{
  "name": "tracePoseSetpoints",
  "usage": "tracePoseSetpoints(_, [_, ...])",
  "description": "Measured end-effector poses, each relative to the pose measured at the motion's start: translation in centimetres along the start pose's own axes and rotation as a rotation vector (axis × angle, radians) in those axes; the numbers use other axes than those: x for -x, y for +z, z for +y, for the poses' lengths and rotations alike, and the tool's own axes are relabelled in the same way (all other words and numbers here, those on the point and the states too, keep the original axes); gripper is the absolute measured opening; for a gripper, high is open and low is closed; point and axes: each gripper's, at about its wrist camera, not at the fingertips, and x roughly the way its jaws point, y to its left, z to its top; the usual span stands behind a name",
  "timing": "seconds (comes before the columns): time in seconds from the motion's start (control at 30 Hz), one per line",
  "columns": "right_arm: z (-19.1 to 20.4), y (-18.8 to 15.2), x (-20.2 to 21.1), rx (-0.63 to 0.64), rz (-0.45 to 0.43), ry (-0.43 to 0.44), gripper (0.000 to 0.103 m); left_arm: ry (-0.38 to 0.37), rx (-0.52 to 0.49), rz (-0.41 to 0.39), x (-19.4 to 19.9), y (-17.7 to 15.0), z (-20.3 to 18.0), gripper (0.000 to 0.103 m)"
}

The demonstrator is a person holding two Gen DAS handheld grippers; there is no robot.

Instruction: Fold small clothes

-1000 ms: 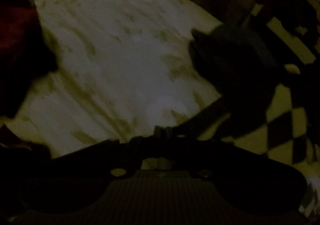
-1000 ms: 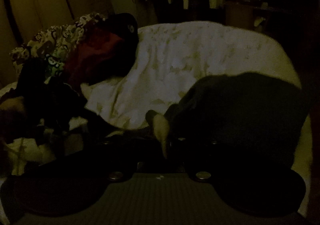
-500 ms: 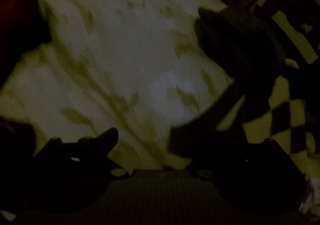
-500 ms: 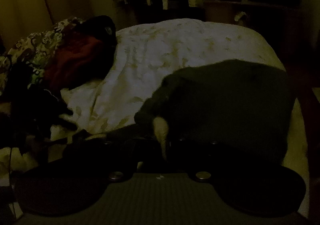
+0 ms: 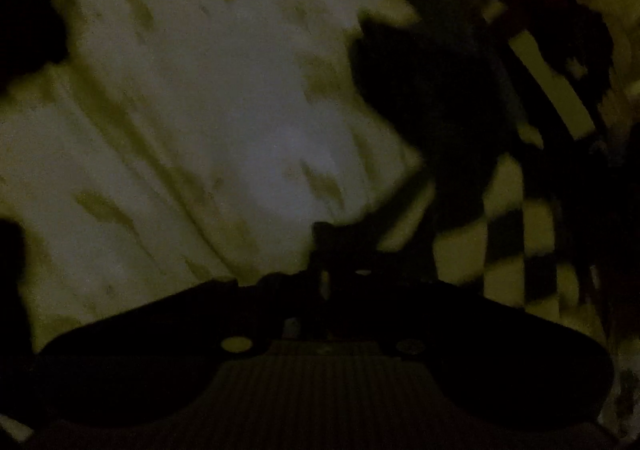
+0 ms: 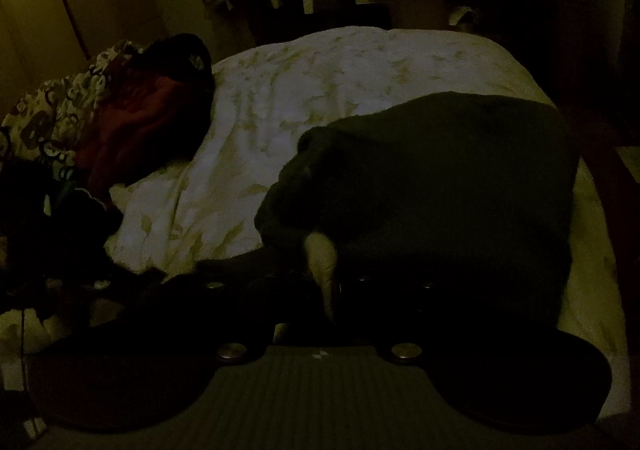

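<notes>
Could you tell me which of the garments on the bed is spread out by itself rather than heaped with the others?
The dark garment, lying apart on the pale bedspread; the red garment and patterned one sit heaped together.

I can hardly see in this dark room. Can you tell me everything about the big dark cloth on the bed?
The dark garment is soft, plain fabric, too dim to tell its colour. It lies spread and rumpled on the pale leaf-print bedcover, near the bed's right side. Its near edge, with a pale inner patch, is pinched in the right gripper.
</notes>
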Motion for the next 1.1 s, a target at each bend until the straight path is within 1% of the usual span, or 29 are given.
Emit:
tracePoseSetpoints(0.1, [0.3, 0.1, 0.5, -0.003, -0.046, 0.022, 0.017, 0.063, 0.009, -0.100, 1.8, 3.0, -0.3, 0.004])
tracePoseSetpoints(0.17, [0.6, 0.3, 0.6, 0.005, -0.074, 0.023, 0.017, 0.128, 0.004, -0.147, 2.2, 5.1, -0.9, 0.004])
tracePoseSetpoints(0.2, [0.7, 0.4, 0.6, 0.008, -0.085, 0.011, 0.017, 0.173, -0.019, -0.159, 1.9, 6.1, -1.3, 0.004])
tracePoseSetpoints(0.27, [0.5, 0.5, 0.1, -0.004, -0.087, -0.050, 0.017, 0.231, -0.033, -0.155, 0.8, 7.2, -1.7, 0.002])
tracePoseSetpoints(0.3, [0.4, 0.3, -0.2, -0.002, -0.083, -0.079, 0.017, 0.283, -0.050, -0.159, -0.1, 7.5, -1.8, 0.000])
tracePoseSetpoints(0.37, [0.0, 0.0, -0.7, -0.016, -0.087, -0.094, 0.017, 0.375, -0.080, -0.155, -2.2, 7.6, -1.9, 0.000])
tracePoseSetpoints(0.4, [-0.2, -0.3, -1.1, -0.036, -0.081, -0.099, 0.017, 0.408, -0.095, -0.117, -3.7, 7.3, -1.9, 0.000])
tracePoseSetpoints(0.43, [-0.3, -0.4, -1.6, -0.038, -0.062, -0.104, 0.018, 0.418, -0.096, -0.075, -5.0, 6.9, -1.6, 0.000])
tracePoseSetpoints(0.47, [-0.3, -0.6, -2.2, -0.024, -0.037, -0.108, 0.018, 0.418, -0.091, -0.056, -5.9, 6.3, -1.4, 0.001])
tracePoseSetpoints(0.53, [0.2, -0.9, -2.5, 0.013, -0.033, -0.112, 0.024, 0.426, -0.091, -0.054, -6.8, 5.2, -1.2, 0.004])
tracePoseSetpoints(0.57, [0.3, -0.9, -2.4, 0.020, -0.038, -0.113, 0.029, 0.432, -0.093, -0.055, -6.8, 4.7, -1.1, 0.011])
tracePoseSetpoints(0.6, [0.3, -0.9, -2.1, 0.020, -0.047, -0.114, 0.033, 0.452, -0.104, -0.058, -6.6, 4.2, -1.2, 0.027])
tracePoseSetpoints(0.63, [0.2, -0.9, -1.4, 0.020, -0.061, -0.114, 0.035, 0.479, -0.125, -0.070, -6.2, 3.8, -1.6, 0.040])
tracePoseSetpoints(0.67, [0.2, -1.0, -0.5, 0.020, -0.083, -0.115, 0.041, 0.505, -0.146, -0.089, -5.5, 3.5, -2.1, 0.069])
tracePoseSetpoints(0.7, [0.1, -1.1, 0.6, 0.017, -0.108, -0.121, 0.050, 0.528, -0.164, -0.115, -4.7, 3.2, -2.4, 0.089])
tracePoseSetpoints(0.73, [0.1, -1.4, 1.8, 0.016, -0.131, -0.127, 0.054, 0.541, -0.181, -0.144, -3.7, 2.8, -2.9, 0.093])
tracePoseSetpoints(0.77, [0.0, -1.7, 3.1, 0.013, -0.149, -0.131, 0.060, 0.544, -0.194, -0.173, -2.5, 2.6, -3.4, 0.095])
tracePoseSetpoints(0.83, [-0.5, -2.7, 6.0, -0.007, -0.167, -0.146, 0.061, 0.518, -0.196, -0.212, 0.4, 2.2, -4.3, 0.096])
tracePoseSetpoints(0.87, [-0.8, -3.3, 7.2, -0.015, -0.161, -0.151, 0.062, 0.508, -0.188, -0.227, 1.5, 2.3, -4.6, 0.098])
tracePoseSetpoints(0.9, [-1.1, -4.0, 8.6, -0.023, -0.153, -0.159, 0.062, 0.489, -0.178, -0.243, 3.0, 1.9, -5.2, 0.103])
tracePoseSetpoints(0.97, [-1.8, -5.6, 11.4, -0.041, -0.137, -0.179, 0.064, 0.424, -0.179, -0.271, 5.5, 0.4, -6.6, 0.103])
tracePoseSetpoints(1.03, [-2.3, -7.2, 13.7, -0.040, -0.124, -0.187, 0.064, 0.357, -0.211, -0.272, 7.2, -1.7, -8.4, 0.103])
tracePoseSetpoints(1.07, [-2.3, -7.9, 14.5, -0.039, -0.120, -0.200, 0.066, 0.336, -0.237, -0.264, 7.7, -3.1, -9.6, 0.103])
tracePoseSetpoints(1.1, [-2.6, -8.8, 15.4, -0.042, -0.113, -0.225, 0.067, 0.333, -0.257, -0.253, 7.8, -4.2, -10.4, 0.103])
